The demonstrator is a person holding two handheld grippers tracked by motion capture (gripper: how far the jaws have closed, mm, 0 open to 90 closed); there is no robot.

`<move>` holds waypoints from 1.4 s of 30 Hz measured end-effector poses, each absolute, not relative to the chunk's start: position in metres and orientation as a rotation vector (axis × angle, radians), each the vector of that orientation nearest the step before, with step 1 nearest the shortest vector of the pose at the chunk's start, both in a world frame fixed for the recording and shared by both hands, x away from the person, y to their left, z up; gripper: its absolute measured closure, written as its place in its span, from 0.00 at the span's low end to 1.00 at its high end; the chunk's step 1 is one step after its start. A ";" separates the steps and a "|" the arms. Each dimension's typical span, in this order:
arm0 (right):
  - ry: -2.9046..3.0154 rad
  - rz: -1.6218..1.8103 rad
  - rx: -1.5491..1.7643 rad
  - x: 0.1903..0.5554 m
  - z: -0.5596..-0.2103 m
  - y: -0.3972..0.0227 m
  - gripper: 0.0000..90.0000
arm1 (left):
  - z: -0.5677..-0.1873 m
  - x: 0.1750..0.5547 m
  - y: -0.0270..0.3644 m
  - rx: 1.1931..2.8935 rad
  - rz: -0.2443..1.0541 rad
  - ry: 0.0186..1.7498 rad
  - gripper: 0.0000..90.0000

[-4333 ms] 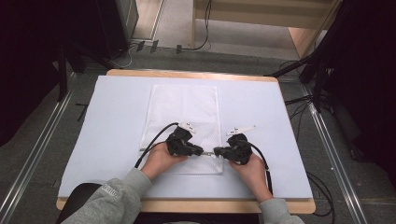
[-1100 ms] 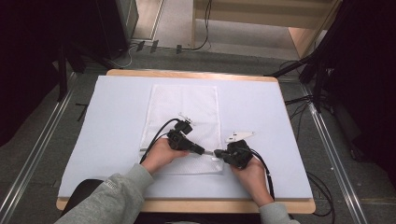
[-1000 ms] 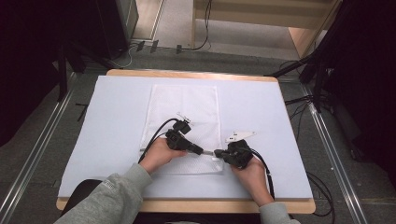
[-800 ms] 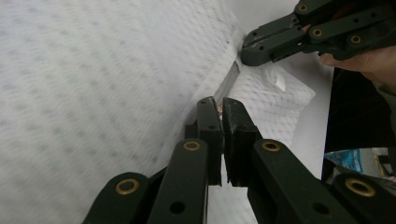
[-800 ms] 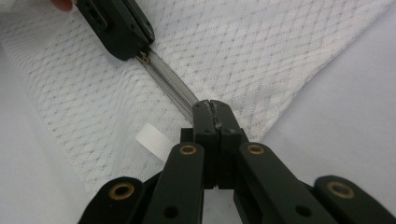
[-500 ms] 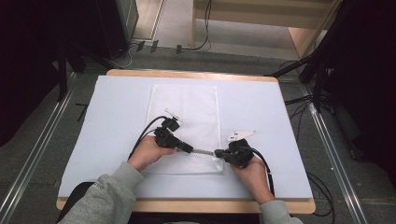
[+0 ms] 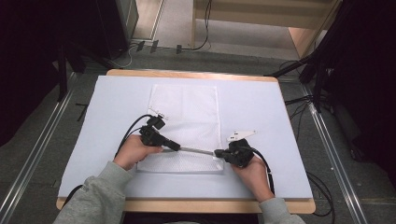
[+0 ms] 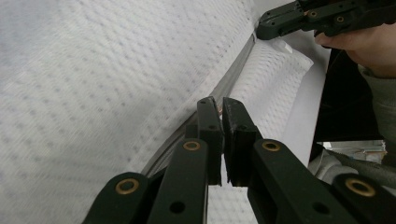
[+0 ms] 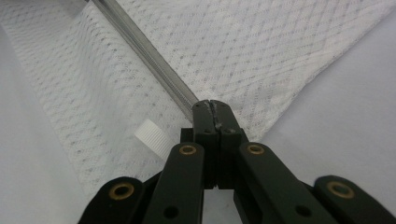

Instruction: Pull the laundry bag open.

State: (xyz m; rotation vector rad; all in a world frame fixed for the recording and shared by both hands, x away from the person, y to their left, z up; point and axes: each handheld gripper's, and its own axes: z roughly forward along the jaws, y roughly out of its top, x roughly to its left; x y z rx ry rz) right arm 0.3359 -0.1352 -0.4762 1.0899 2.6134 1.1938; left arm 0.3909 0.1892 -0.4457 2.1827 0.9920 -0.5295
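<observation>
A white mesh bag [image 7: 187,112] lies flat on the pale table cover, with a grey zipper [image 7: 196,150] running across near its front end. My left gripper [image 7: 177,147] is shut on the zipper's small pull, whose coppery edge shows between its pads [image 8: 219,106]. The zipper [image 8: 231,79] runs away from it toward my right gripper [image 8: 261,30]. That right gripper [image 7: 217,153] is shut on the bag's edge at the zipper's right end [image 9: 214,106]. The zipper [image 9: 144,49] stretches taut between the two grippers. A small white ribbed tab [image 9: 152,135] sits beside the right jaws.
The table cover [image 7: 280,116] has bare room on both sides of the bag and behind it. A wooden table edge [image 7: 187,205] runs along the front. Cables and metal rails lie on the floor around the table.
My left gripper has slid to the left along the zipper, away from the right gripper, and the grey strip between them has grown longer. The right gripper has stayed put.
</observation>
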 end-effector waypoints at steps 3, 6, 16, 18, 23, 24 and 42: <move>2.615 1.193 1.091 0.336 -0.476 -0.136 1.00 | -0.446 0.391 0.196 2.184 -0.536 0.998 0.98; 2.620 1.194 1.091 0.337 -0.476 -0.136 1.00 | -0.445 0.390 0.202 2.181 -0.530 1.007 0.98; 2.625 1.199 1.094 0.337 -0.476 -0.136 1.00 | -0.443 0.386 0.224 2.168 -0.509 1.037 0.98; 2.626 1.196 1.091 0.337 -0.476 -0.136 1.00 | -0.442 0.385 0.226 2.167 -0.503 1.038 0.98; 2.630 1.201 1.095 0.338 -0.476 -0.136 1.00 | -0.443 0.384 0.229 2.173 -0.498 1.045 0.98; 2.631 1.200 1.093 0.338 -0.476 -0.136 1.00 | -0.443 0.384 0.229 2.173 -0.500 1.041 0.98; 2.647 1.204 1.083 0.340 -0.476 -0.137 1.00 | -0.441 0.382 0.240 2.192 -0.465 1.068 0.98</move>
